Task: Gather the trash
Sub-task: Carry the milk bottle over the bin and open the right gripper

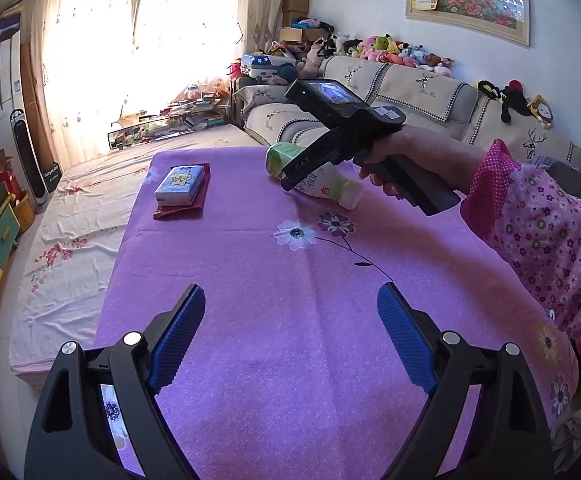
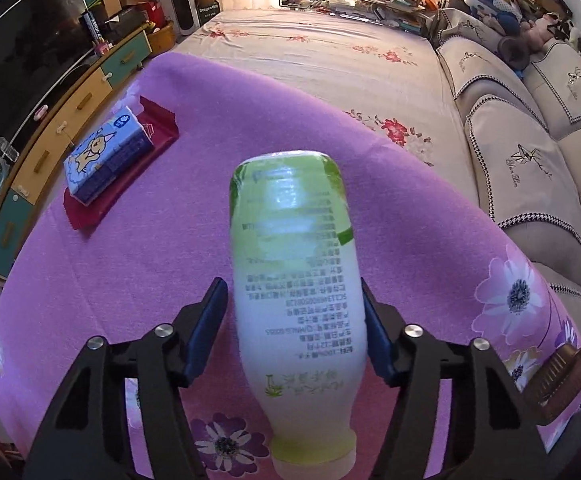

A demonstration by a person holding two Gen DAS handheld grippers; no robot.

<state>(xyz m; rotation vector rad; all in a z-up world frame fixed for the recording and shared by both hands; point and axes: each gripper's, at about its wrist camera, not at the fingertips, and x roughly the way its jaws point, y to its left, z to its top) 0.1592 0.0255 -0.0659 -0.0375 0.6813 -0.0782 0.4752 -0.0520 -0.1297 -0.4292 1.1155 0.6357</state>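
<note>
A white and green plastic bottle is held between the pads of my right gripper, lifted above the purple tablecloth; it also shows in the left wrist view, with the right gripper around it. My left gripper is open and empty, low over the near part of the purple cloth. A blue tissue pack lies on a dark red wrapper at the cloth's far left; both show in the right wrist view too, pack and wrapper.
A brown ribbed object sits at the cloth's right edge. A beige sofa with soft toys runs along the right. A floral sheet covers the surface beyond. A TV cabinet stands on the left.
</note>
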